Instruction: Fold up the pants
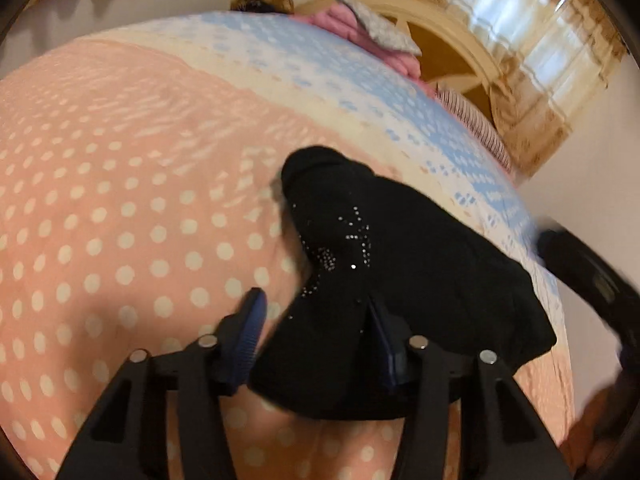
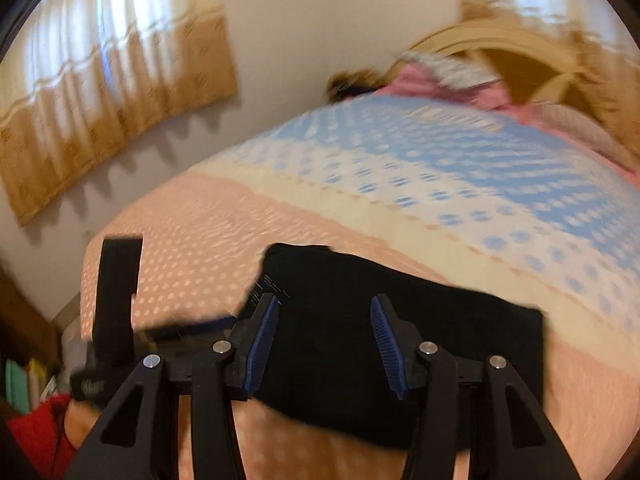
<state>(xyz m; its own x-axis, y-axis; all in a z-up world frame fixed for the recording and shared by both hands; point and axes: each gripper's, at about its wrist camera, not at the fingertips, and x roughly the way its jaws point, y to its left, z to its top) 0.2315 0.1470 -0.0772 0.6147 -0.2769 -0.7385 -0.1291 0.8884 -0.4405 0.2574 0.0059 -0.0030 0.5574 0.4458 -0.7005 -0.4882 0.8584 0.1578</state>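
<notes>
Black pants (image 1: 384, 232) with small sparkly studs lie folded in a bundle on the pink dotted bedspread (image 1: 120, 200). My left gripper (image 1: 314, 300) is shut on the near end of the bundle. The cloth bulges between its blue pads (image 1: 250, 320) and covers most of the right one. In the right wrist view the pants (image 2: 332, 280) lie as a dark flat slab under my right gripper (image 2: 325, 300). That gripper is open, both pad faces bare, and the cloth lies behind the gap. The right gripper (image 1: 580, 272) is a blur at the right edge of the left wrist view.
The bedspread turns cream, then blue (image 2: 440, 152) toward the headboard (image 1: 440, 20). Pink and grey pillows (image 1: 360, 24) are piled there. Curtains (image 2: 100, 80) hang on the wall. The left gripper (image 2: 116, 300) shows blurred at the bed's left edge, with a red cloth (image 2: 36, 432) and books below it.
</notes>
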